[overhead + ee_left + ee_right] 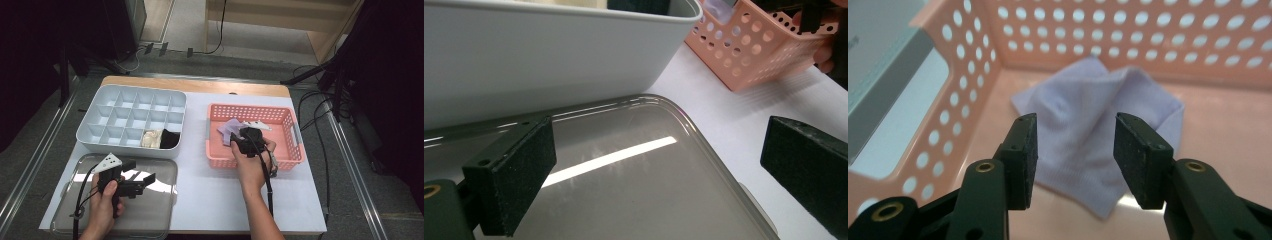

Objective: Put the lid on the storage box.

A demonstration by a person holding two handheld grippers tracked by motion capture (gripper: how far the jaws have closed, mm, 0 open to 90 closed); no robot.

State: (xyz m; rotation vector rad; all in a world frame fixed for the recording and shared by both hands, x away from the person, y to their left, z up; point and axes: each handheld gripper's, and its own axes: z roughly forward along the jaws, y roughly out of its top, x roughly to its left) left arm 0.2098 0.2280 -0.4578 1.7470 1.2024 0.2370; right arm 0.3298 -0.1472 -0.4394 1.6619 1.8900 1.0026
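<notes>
Right tongs [1075, 150] are down inside the pink basket [292, 150], jaws about half open, pads either side of the lilac cloth [1098, 135] but not pressing it; nothing gripped. Cloth lies crumpled on the basket floor, toward the left wall, close to the far one. From the high view I see my right hand [250, 162] over the basket's near rim, with those tongs [248, 139] pointing in at the cloth [227, 131]. Left tongs [659, 170] are wide open and empty, hovering low over the clear lid [634, 190] that sits on the desk [200, 180] at its near left corner. In the high view the left tongs [145, 182] point right across the lid [160, 210], my left hand [107, 202] on the grip. Grey divided tray [95, 132] sits just behind the lid, its front wall [549, 65] close ahead of the left jaws. Two of its front-row cells are filled: a cream cloth [151, 138] and a black cloth [170, 139] side by side. Basket sits right of the tray, small gap of desk between them.
</notes>
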